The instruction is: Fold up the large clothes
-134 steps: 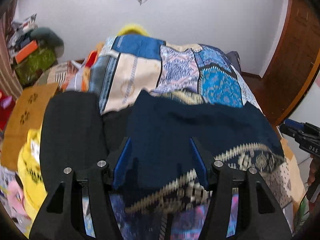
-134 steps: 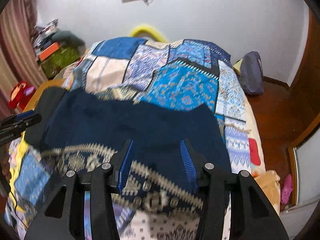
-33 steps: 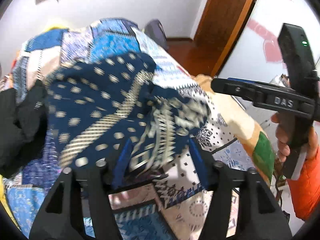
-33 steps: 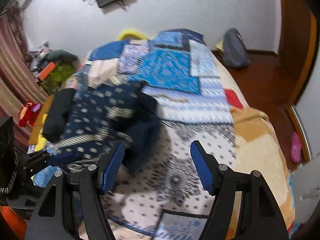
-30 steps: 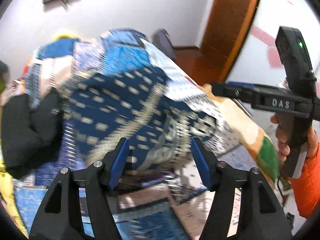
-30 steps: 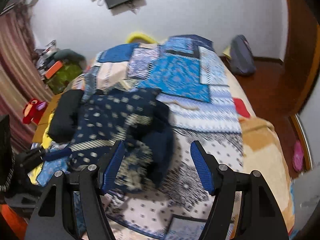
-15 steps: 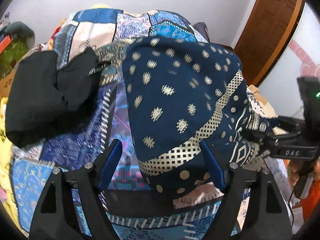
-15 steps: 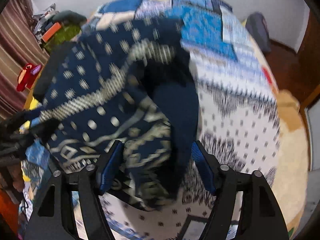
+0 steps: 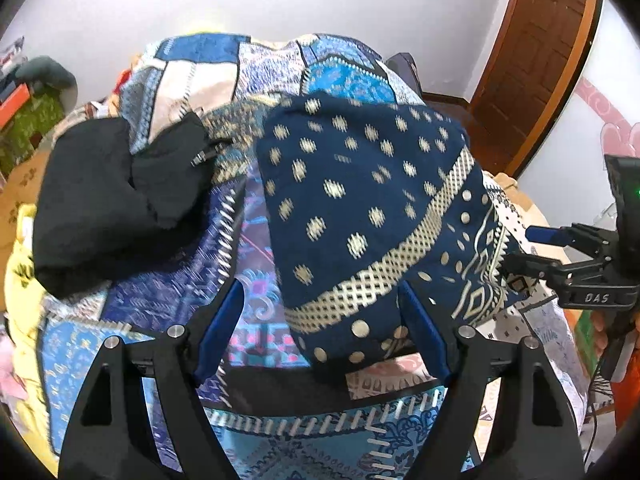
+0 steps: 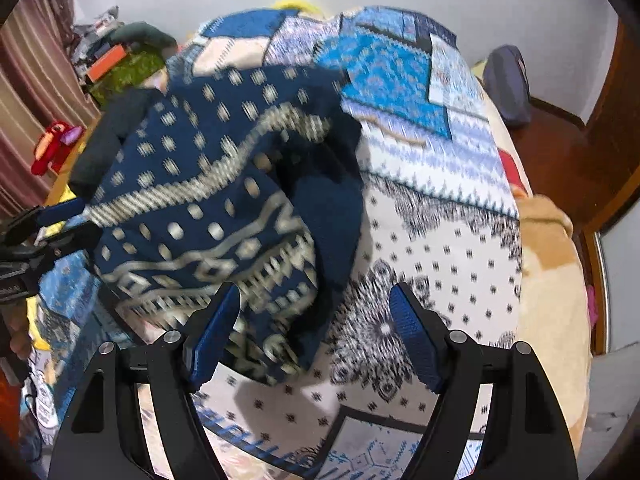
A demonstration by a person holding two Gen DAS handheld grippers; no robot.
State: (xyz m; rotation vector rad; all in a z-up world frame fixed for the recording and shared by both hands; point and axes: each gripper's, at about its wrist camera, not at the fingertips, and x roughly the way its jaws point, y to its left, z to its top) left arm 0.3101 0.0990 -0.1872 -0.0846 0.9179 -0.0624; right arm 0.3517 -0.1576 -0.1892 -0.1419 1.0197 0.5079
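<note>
A large navy cloth with cream dots and woven bands [image 9: 360, 208] lies folded over on the patchwork bedspread [image 9: 256, 64]; it also shows in the right wrist view [image 10: 224, 200], bunched with a plain navy fold at its right. My left gripper [image 9: 320, 328] is open and empty, its blue pads either side of the cloth's near edge. My right gripper [image 10: 312, 332] is open and empty just in front of the cloth's lower right part. Each gripper shows at the edge of the other's view.
A black garment [image 9: 112, 196] lies on the bed left of the navy cloth. A grey bag [image 10: 508, 84] sits on the wooden floor by the door [image 9: 548, 52]. Clutter and a red toy [image 10: 52, 148] stand at the left by the curtain.
Both grippers let go of the navy cloth, opened wide and pulled back. The cloth was folded over so its dotted side faces up and now lies still on the bed.
</note>
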